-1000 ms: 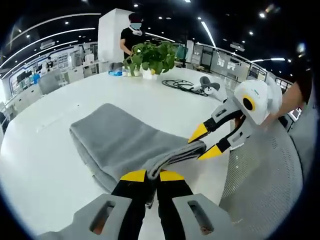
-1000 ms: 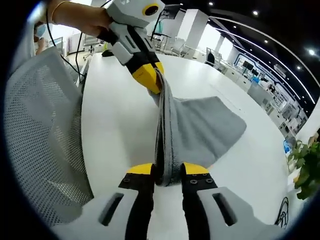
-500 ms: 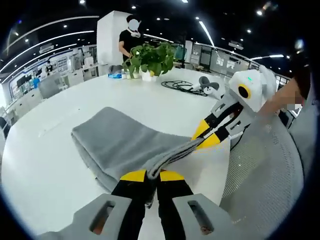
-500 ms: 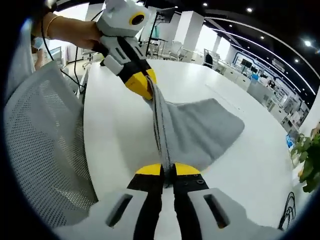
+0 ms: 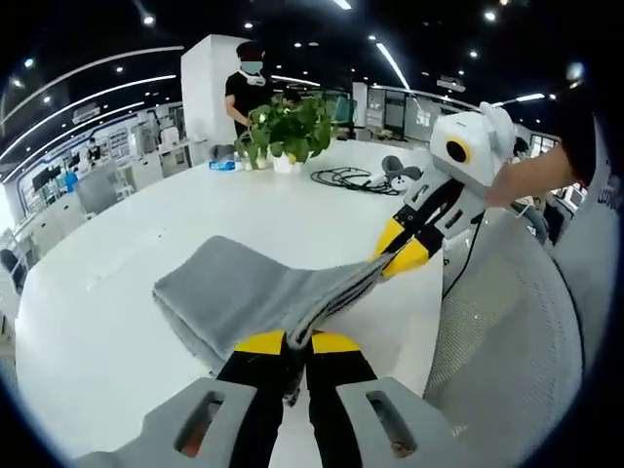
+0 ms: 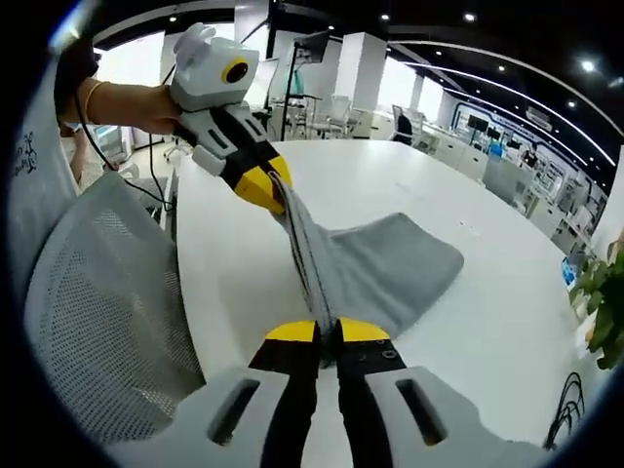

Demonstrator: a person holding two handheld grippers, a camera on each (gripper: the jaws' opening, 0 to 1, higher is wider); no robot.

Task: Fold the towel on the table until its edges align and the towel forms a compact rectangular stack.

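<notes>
Under both pairs of tongs spreads the white table (image 5: 117,244), its broad round top reaching away from them in the left gripper view and running off to the right of the right tongs in the right gripper view. Beside the table, a grey mesh chair back (image 6: 107,322) curves just left of the right tongs, and it shows again to the right of the left tongs (image 5: 507,331).

The grey towel (image 5: 253,292) lies folded on the table ahead of the left tongs, its near edge lifted off the surface and stretched taut between the two pairs. The left tongs (image 5: 297,341) are closed on one corner of that raised edge; the cloth comes out from between the yellow tips. The right tongs (image 6: 327,331) are likewise clamped on the other corner, with the towel's edge (image 6: 307,258) running straight ahead to the left tongs (image 6: 273,190), which a hand (image 6: 127,102) holds.

Far beyond the left tongs, a potted plant (image 5: 288,127) stands on the table, with black cables (image 5: 346,177) to its right and a person (image 5: 244,88) behind it.
</notes>
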